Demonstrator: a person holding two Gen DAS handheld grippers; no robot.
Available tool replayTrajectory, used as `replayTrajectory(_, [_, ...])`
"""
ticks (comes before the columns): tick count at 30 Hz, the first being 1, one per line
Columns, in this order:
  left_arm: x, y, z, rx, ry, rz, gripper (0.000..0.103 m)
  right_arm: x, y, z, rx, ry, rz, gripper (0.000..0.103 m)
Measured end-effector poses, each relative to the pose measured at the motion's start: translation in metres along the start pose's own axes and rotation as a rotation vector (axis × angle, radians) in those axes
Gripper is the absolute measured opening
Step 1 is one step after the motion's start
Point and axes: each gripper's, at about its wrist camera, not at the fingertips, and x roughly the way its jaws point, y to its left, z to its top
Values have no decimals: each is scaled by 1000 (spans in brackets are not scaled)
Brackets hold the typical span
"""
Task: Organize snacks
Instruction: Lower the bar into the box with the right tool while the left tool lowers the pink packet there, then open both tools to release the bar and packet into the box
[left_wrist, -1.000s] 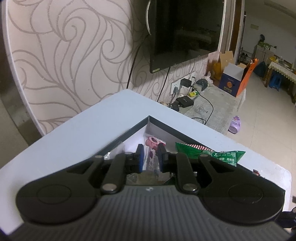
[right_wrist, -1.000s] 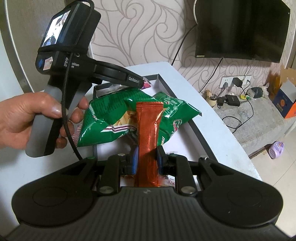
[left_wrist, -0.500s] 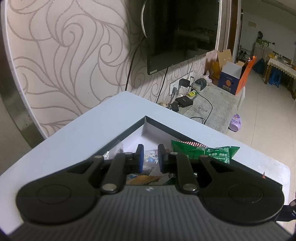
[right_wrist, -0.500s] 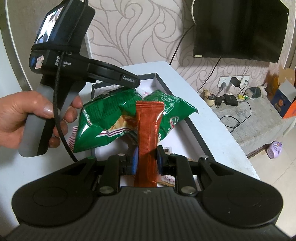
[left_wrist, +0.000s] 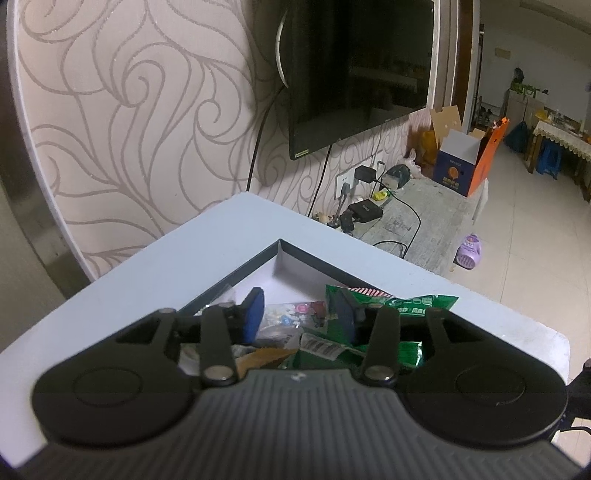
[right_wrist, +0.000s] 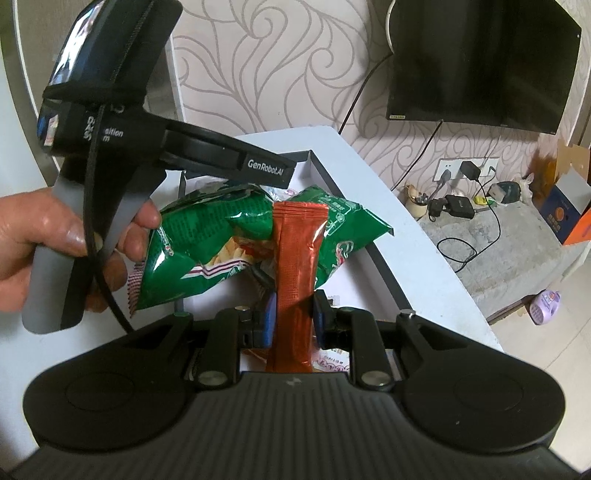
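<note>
green chip bag (right_wrist: 236, 243) behind sachet (right_wrist: 295, 280), TV (right_wrist: 480, 59)

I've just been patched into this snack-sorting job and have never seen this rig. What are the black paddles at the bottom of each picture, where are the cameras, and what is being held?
There is no robot arm: a person holds a handheld two-finger gripper in each hand, and each carries a fisheye camera looking along its fingers. The black paddles are the gripper's own body.

In the left wrist view, the left gripper is over a shallow dark-rimmed box on a pale table. Its jaws are opening, with small snack wrappers lying below them, none pinched.

In the right wrist view, the right gripper is shut on an upright red stick sachet. Behind it lies a green chip bag in the box, and the person's hand holds the other gripper's handle.
</note>
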Motion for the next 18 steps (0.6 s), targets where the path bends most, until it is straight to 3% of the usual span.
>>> replayTrajectory(4, [-5, 1, 0, -5, -12, 4, 46, -3, -1, 0, 15, -4, 9, 26])
replayTrajectory(8, [-11, 2, 2, -14, -27, 23, 46, -10, -2, -2, 27, -30, 14, 62])
replayTrajectory(9, [-13, 2, 2, -16, -32, 31, 46, -13, -1, -2, 23, -41, 13, 66])
replayTrajectory(14, [-24, 0, 4, -23, -54, 88, 46, -22, 0, -1, -5, -64, 35, 75])
replayTrajectory(18, [-42, 1, 7, -43, -81, 133, 46, -26, -4, -3, -18, -76, 70, 76])
